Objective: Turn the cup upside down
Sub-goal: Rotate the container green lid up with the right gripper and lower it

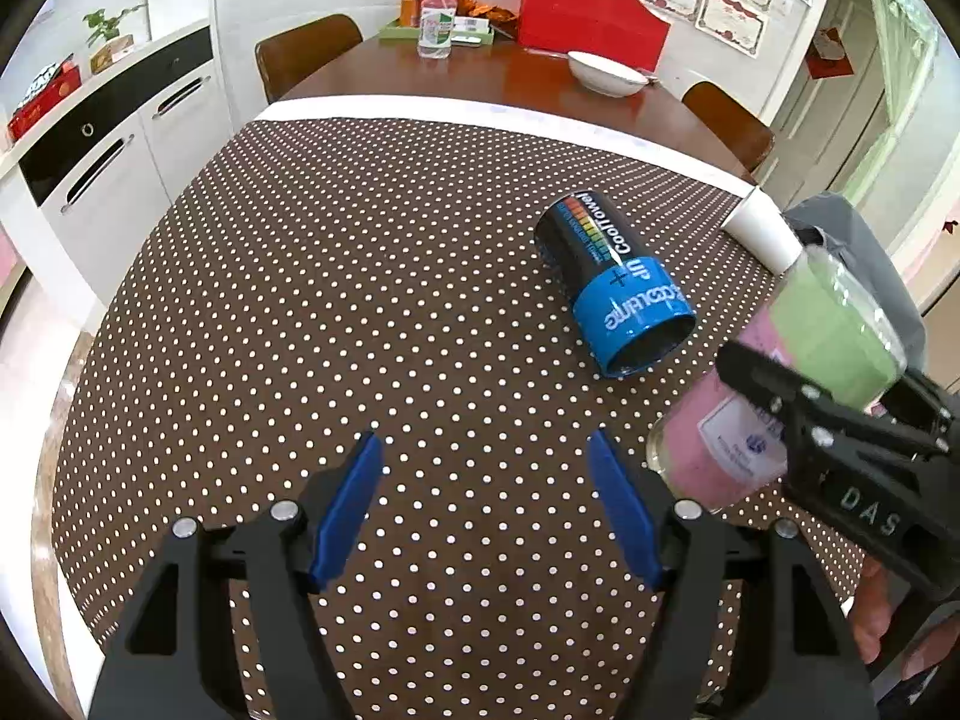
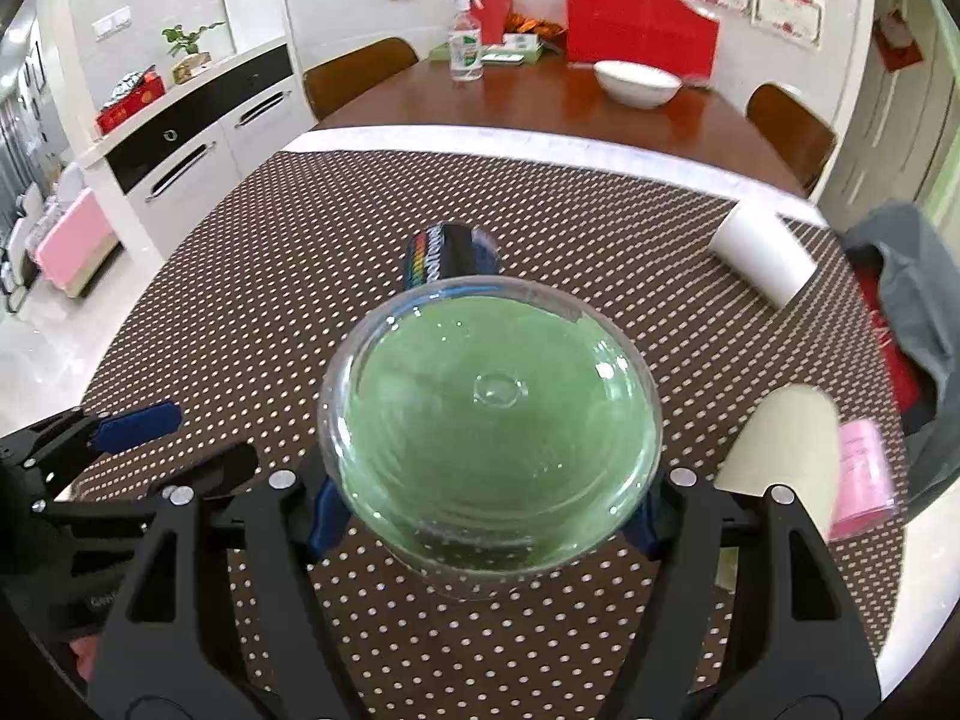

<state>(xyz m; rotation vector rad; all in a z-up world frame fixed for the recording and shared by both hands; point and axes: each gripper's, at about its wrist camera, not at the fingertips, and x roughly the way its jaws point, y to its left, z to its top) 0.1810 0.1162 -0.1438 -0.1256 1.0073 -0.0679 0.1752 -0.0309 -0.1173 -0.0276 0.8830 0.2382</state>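
Note:
A clear glass cup (image 1: 780, 384) with pink and green lining is tilted above the dotted tablecloth, green base up. My right gripper (image 1: 798, 396) is shut on it around the middle. In the right wrist view the cup's green base (image 2: 492, 432) faces the camera between the blue fingers (image 2: 327, 510). My left gripper (image 1: 486, 510) is open and empty over the cloth, to the left of the cup; it also shows at the left edge of the right wrist view (image 2: 138, 426).
A black and blue can (image 1: 612, 282) lies on its side mid-table. A white paper cup (image 1: 762, 234) lies at the right edge beside a grey cloth (image 1: 852, 240). A cream and pink object (image 2: 804, 456) sits right. A white bowl (image 1: 606, 72), spray bottle (image 1: 438, 12) and red bag (image 1: 594, 18) stand far back.

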